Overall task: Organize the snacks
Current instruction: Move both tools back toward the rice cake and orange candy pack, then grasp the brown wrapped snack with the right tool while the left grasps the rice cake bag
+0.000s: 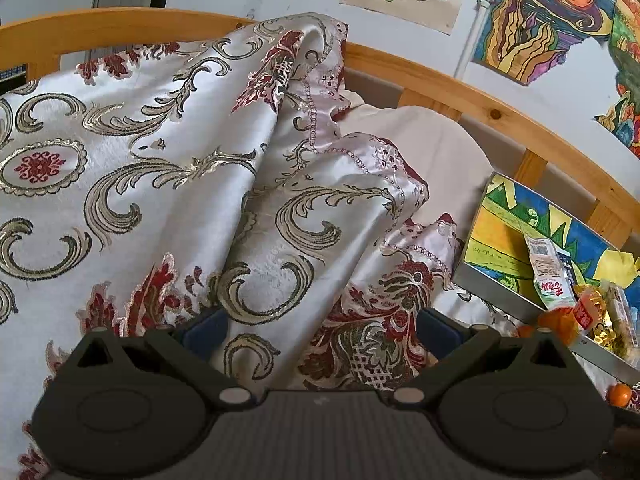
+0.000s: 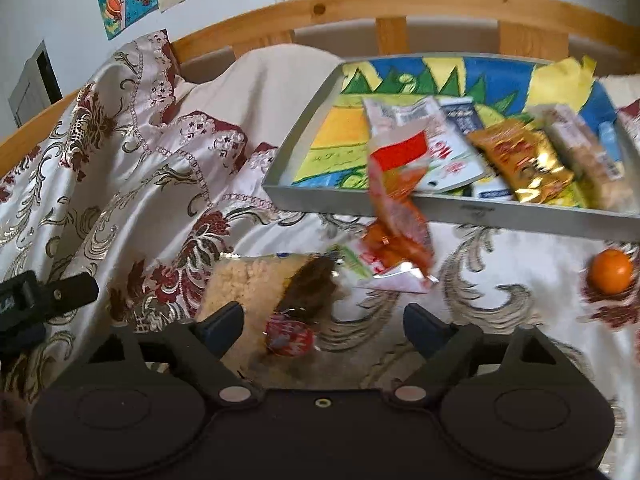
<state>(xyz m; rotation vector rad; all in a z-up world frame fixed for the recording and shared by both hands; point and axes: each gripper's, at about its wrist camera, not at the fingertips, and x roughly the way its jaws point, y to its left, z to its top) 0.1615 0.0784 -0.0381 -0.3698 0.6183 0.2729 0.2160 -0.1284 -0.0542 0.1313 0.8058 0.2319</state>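
A grey tray (image 2: 448, 210) lined with a bright drawing holds several snack packets, among them a gold one (image 2: 524, 160) and a white one (image 2: 432, 136). It also shows at the right of the left wrist view (image 1: 492, 280). An orange-red packet (image 2: 400, 216), blurred, hangs over the tray's front rim. On the cloth lie a rice-cracker pack (image 2: 264, 280), a small round red snack (image 2: 290, 338) and an orange (image 2: 611, 271). My right gripper (image 2: 322, 330) is open and empty above the red snack. My left gripper (image 1: 320, 330) is open and empty over the cloth.
A patterned silver and red cloth (image 1: 160, 160) covers the bed, bunched into a tall fold on the left. A wooden rail (image 2: 400, 4) runs behind, with drawings on the wall. A second orange (image 1: 619, 394) lies near the tray. The left gripper's side (image 2: 44, 292) shows at left.
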